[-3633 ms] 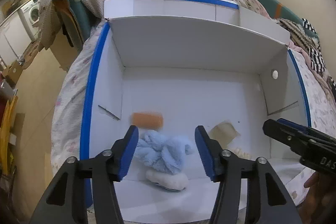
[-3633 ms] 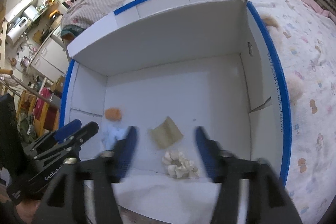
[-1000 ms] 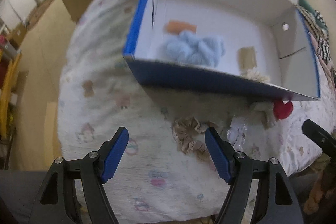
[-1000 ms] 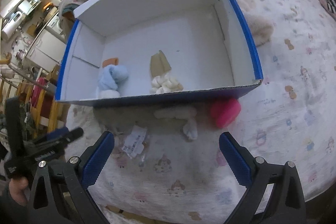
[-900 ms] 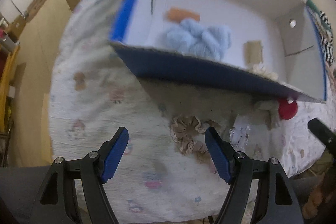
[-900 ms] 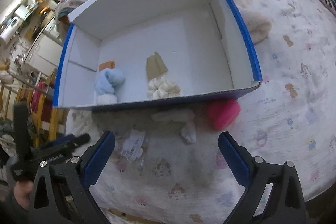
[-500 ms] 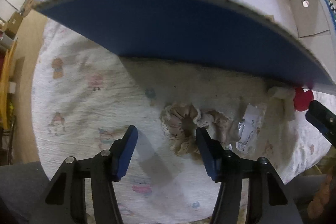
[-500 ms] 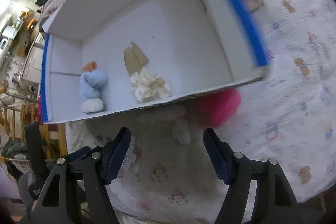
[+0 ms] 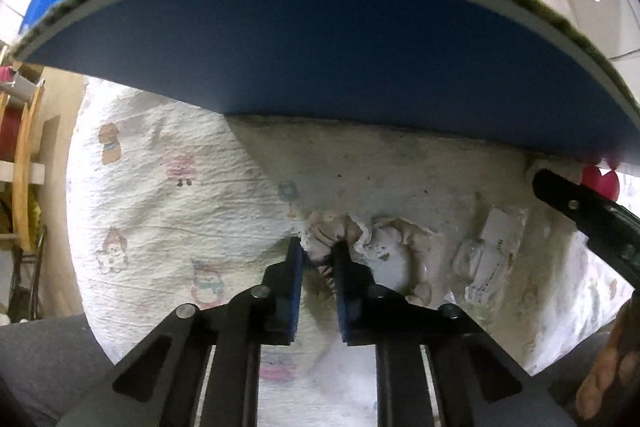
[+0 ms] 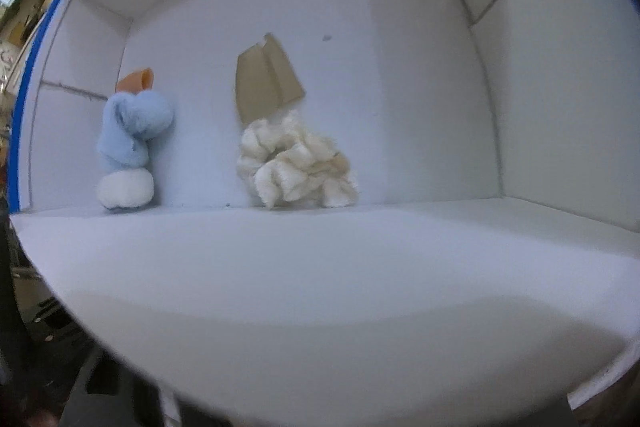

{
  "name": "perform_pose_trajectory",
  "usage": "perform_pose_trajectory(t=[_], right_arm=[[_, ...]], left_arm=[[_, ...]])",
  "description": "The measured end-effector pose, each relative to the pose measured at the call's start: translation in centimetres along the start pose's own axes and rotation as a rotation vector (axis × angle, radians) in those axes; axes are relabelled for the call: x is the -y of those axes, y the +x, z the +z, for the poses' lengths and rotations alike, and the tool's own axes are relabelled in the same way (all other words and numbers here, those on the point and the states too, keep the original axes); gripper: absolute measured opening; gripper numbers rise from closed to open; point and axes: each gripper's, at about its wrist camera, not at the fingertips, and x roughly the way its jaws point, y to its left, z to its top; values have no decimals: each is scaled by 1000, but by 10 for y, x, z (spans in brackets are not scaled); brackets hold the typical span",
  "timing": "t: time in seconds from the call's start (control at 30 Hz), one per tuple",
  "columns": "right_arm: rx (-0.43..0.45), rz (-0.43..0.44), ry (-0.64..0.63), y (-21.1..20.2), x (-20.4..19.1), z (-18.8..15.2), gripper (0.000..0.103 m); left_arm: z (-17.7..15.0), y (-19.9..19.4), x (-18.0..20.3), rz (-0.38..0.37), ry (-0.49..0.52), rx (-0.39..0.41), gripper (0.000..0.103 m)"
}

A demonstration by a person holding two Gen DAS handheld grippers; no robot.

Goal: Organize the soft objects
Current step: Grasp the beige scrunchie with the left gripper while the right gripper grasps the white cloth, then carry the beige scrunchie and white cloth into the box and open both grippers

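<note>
L gripper (image 9: 318,259) pinching frilly beige scrunchie (image 9: 360,239), ribbed quilt (image 9: 160,195), smooth blue box (image 9: 320,43)

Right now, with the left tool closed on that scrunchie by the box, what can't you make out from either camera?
- Right tool: its fingers are out of the right wrist view, hidden behind the box wall; only part shows in the left wrist view, state unclear.
- Box contents: hidden from the left wrist view by the blue wall.
- Scrunchie: the part inside the left tool is covered by its fingers.
- Red item: mostly hidden behind the right tool.
</note>
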Motion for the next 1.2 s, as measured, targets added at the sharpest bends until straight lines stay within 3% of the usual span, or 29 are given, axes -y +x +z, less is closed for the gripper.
perform_pose_trajectory(t=[0.13,0.3,0.63,0.83,1.2], right_arm=[[-5,-31,-32,5,-7,-3,40],[-1,-1,-35,1,-9,-6,32],[37,53,-54,-28,-7,-30,31],[62,155,-19,-51,5,-45,31],[117,219,-42,-80,18,-61,31]], left_arm=[[-1,-7,-7,-7,-14,7,10],[3,-14,-14,0,-38,33,9],[-4,-31,-27,21,-78,94,9],[-17,-57,-35,-12,-98,152,9],[-34,-89,-70,-77,-126,199,9]])
